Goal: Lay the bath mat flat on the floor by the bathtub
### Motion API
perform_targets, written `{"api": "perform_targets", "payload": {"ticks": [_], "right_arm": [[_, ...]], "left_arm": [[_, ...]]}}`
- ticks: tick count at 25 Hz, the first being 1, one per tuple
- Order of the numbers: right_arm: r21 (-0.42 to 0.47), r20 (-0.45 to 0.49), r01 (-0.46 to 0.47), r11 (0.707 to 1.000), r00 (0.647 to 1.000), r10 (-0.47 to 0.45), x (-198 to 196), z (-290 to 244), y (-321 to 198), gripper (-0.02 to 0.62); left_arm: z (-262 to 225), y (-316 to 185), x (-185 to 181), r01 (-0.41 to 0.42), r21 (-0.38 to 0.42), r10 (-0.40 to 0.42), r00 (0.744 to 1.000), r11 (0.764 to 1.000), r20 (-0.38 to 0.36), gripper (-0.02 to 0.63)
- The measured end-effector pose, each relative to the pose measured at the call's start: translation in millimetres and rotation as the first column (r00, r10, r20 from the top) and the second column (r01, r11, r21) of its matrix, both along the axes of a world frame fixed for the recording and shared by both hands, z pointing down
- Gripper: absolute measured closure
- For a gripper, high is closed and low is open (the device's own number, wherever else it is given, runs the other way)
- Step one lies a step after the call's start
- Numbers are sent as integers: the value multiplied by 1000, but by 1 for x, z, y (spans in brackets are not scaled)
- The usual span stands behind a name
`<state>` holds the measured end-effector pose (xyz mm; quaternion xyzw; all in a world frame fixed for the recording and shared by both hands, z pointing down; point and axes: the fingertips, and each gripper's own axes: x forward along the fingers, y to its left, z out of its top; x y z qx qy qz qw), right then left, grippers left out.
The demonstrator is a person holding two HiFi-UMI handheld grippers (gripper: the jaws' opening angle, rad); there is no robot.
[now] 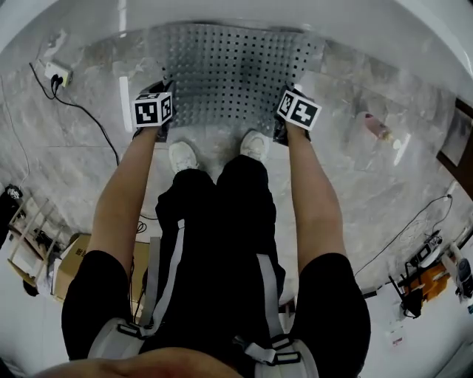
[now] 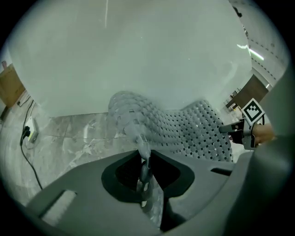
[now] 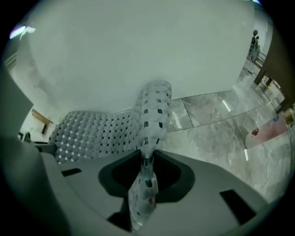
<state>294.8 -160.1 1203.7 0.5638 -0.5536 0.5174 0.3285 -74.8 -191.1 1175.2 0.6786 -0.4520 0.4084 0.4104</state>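
Note:
The grey perforated bath mat (image 1: 229,74) lies spread on the marble floor against the white bathtub (image 1: 222,11). My left gripper (image 1: 164,87) holds its near left corner and my right gripper (image 1: 290,90) holds its near right corner. In the left gripper view the jaws (image 2: 144,159) are shut on a pinched fold of the bath mat (image 2: 184,129), which rises a little off the floor there. The right gripper view shows the same: my right gripper (image 3: 146,161) is shut on a raised fold of the bath mat (image 3: 101,133). Both views face the bathtub wall (image 2: 138,55) (image 3: 129,50).
The person's white shoes (image 1: 182,156) (image 1: 255,144) stand at the mat's near edge. A power strip (image 1: 55,72) with a black cable lies on the floor at left. A pink-and-white bottle (image 1: 375,125) lies at right. A cardboard box (image 1: 74,258) sits behind at left.

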Motion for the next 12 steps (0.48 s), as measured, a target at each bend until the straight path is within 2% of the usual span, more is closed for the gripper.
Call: {"api": "perform_targets", "payload": {"ticks": [2, 4, 6, 8, 9, 10, 12], "right_arm": [[-32, -33, 19, 999, 999, -20, 1, 22, -2, 509], [-53, -53, 32, 998, 998, -35, 0, 34, -1, 503], [-61, -54, 36, 998, 998, -39, -1, 38, 1, 498], [-67, -72, 53, 996, 996, -58, 2, 38, 5, 491], [-65, -91, 68, 996, 993, -74, 5, 36, 5, 474], [-57, -110, 83, 995, 990, -89, 8, 32, 5, 442], [-26, -128, 103, 994, 986, -105, 9, 17, 3, 411]], "left_arm": [[17, -8, -1, -31, -8, 31, 999, 999, 25, 546], [28, -12, -8, -52, -30, 54, 995, 998, 88, 529], [35, -10, -15, -47, -62, 56, 989, 997, 140, 513], [39, -8, -17, -26, -83, 38, 988, 996, 149, 505], [40, -7, -20, -16, -87, 30, 987, 996, 157, 477], [39, -7, -23, -11, -88, 26, 986, 996, 167, 417], [29, -4, -29, -11, -86, 26, 983, 996, 181, 394]]}}
